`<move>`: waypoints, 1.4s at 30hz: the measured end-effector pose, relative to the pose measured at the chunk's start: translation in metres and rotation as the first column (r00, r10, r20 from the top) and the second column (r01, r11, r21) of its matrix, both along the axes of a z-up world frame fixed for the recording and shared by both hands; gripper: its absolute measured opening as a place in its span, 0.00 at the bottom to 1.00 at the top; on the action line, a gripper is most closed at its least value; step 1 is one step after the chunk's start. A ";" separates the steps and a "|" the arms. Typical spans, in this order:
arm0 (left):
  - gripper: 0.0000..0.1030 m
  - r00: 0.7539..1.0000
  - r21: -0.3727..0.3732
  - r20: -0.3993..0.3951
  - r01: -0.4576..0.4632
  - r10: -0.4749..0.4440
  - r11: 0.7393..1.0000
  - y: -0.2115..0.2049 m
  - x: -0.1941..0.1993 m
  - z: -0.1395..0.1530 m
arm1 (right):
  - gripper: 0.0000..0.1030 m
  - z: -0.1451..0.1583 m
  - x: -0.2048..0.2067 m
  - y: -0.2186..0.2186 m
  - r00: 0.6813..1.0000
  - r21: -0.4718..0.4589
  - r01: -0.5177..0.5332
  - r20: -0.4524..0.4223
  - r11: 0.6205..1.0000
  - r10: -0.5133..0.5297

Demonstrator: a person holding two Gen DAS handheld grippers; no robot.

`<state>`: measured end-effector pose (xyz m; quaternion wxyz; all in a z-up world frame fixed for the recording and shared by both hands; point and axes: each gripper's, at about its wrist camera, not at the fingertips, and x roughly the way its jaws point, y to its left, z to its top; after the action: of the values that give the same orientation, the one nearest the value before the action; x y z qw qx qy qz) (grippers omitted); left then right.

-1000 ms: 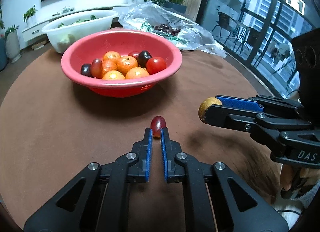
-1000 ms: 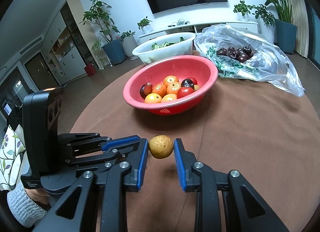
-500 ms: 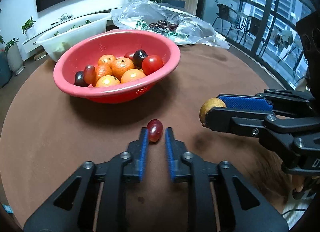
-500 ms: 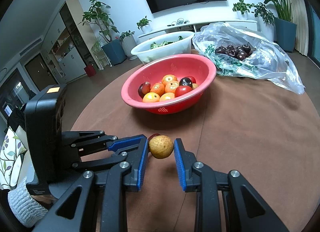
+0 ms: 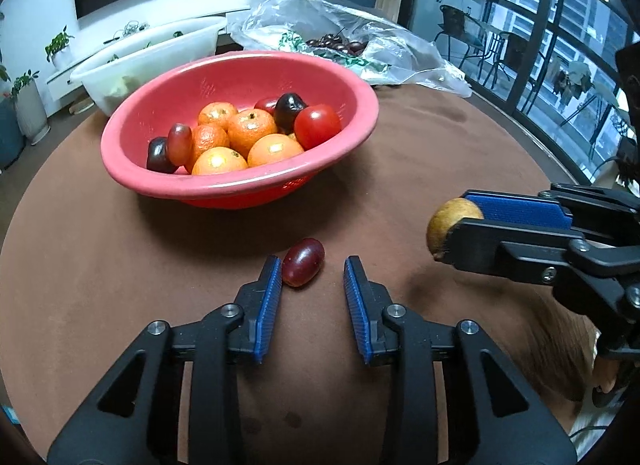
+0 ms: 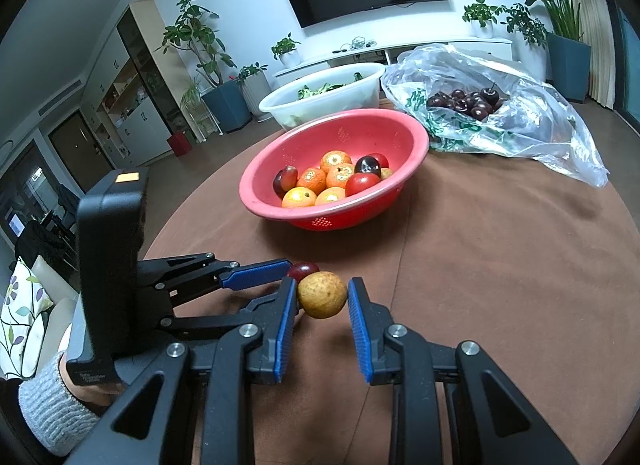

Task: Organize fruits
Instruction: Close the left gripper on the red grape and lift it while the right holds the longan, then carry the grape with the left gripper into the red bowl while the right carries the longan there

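Note:
A red grape (image 5: 303, 267) lies on the brown table, resting against the left pad of my open left gripper (image 5: 312, 271); it shows in the right wrist view (image 6: 303, 270) too. My right gripper (image 6: 322, 295) is shut on a yellow-brown round fruit (image 6: 322, 294), held just above the table; the fruit also shows in the left wrist view (image 5: 450, 225). A red bowl (image 5: 352, 123) with oranges, tomatoes and dark grapes stands behind, also in the right wrist view (image 6: 414, 137).
A white basin (image 6: 368, 77) with greens stands behind the red bowl. A clear plastic bag (image 6: 532, 125) holding dark cherries lies at the back right. The round table's edge (image 5: 532, 145) curves on the right.
My left gripper has opened from shut and released the red grape onto the table. The right gripper keeps holding the yellow-brown fruit and has hardly moved.

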<state>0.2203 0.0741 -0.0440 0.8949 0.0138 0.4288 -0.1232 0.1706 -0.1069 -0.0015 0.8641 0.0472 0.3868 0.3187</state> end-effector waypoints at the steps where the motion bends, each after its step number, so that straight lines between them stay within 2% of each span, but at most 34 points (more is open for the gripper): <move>1: 0.24 1.000 -0.001 0.004 0.001 -0.001 1.000 0.001 0.000 0.001 | 0.29 0.000 0.000 0.000 1.000 0.001 0.002 0.001 1.000 -0.002; 4: 0.17 1.000 -0.011 0.006 -0.006 0.006 1.000 0.005 0.000 0.001 | 0.29 0.002 0.000 -0.002 1.000 0.007 0.007 0.002 1.000 -0.007; 13: 0.16 1.000 -0.064 0.008 -0.015 0.016 0.998 0.011 -0.005 0.008 | 0.29 0.006 -0.002 -0.004 1.000 0.011 0.015 0.005 1.000 -0.015; 25: 0.16 0.995 -0.153 0.095 -0.007 0.021 0.988 0.026 -0.024 0.060 | 0.29 0.029 0.000 0.002 0.999 0.018 -0.003 0.044 1.000 0.002; 31: 0.16 0.992 -0.169 0.111 -0.045 0.065 0.985 0.041 -0.002 0.077 | 0.29 0.044 0.027 0.016 0.997 0.004 -0.015 0.071 1.000 0.014; 42: 0.16 0.988 -0.169 0.071 -0.124 0.137 0.978 0.064 0.067 0.065 | 0.29 0.033 0.094 0.043 0.999 -0.020 -0.021 0.025 1.000 0.021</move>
<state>0.2877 0.1385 0.0212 0.9160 -0.0829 0.3801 -0.0984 0.2642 -0.0644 0.0318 0.8659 0.0308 0.3794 0.3246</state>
